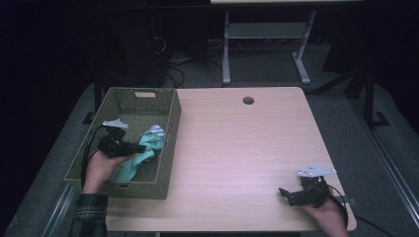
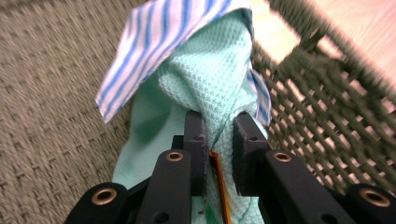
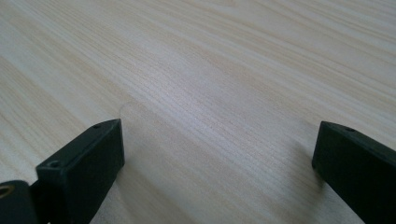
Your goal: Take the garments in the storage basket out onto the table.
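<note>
The bench (image 1: 237,148) is a pale wood-grain top with a round hole near its far edge, standing on grey carpet in a dim room, with the white legs of another table beyond it; on its left side sits a green woven basket (image 1: 143,96), its near corner just over the bench's edge; inside the basket lies a mint-green waffle cloth (image 2: 210,79) with a blue-and-white striped cloth (image 2: 154,42) draped over its far end; the left hand-held gripper (image 1: 132,147) reaches into the basket, its jaws nearly together and pinching a fold of the mint-green cloth between the pads, which bunches up ahead of them beside the basket's lattice wall; the right hand-held gripper (image 1: 289,195) rests low over the bench's near right corner, well apart from the basket, jaws spread wide with only bare wood between them.
</note>
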{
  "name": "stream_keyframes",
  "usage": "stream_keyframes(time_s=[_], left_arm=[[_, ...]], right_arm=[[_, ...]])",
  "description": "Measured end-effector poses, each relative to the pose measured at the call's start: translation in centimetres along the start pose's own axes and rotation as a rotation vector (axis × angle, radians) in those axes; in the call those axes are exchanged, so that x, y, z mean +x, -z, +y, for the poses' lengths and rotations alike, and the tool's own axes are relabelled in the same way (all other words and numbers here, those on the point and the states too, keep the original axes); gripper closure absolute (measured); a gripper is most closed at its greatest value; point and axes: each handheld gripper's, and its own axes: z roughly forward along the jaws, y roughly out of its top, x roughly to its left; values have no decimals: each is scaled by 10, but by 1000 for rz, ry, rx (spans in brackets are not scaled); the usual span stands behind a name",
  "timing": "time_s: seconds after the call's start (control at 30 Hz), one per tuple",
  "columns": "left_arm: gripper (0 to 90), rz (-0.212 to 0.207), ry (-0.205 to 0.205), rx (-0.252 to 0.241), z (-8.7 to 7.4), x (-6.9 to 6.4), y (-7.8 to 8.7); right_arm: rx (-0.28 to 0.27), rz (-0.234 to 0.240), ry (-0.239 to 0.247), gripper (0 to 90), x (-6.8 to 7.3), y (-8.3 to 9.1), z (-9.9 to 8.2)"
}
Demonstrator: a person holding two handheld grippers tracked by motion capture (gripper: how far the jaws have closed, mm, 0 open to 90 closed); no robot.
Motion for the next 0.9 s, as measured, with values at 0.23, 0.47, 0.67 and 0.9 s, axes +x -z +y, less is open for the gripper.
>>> stream_keyframes(time_s=[0.23,0.47,0.67,0.9], left_arm=[[778,-1,43,-123,-1,5,16],[780,-20,58,-239,-3,9,31],[780,-36,39,-299,-2,8,41],[781,-54,39,-353,2,6,50]], right_arm=[[0,0,0,17,0,0,0],[0,0,0,17,0,0,0],[0,0,0,17,0,0,0],[0,0,0,17,0,0,0]])
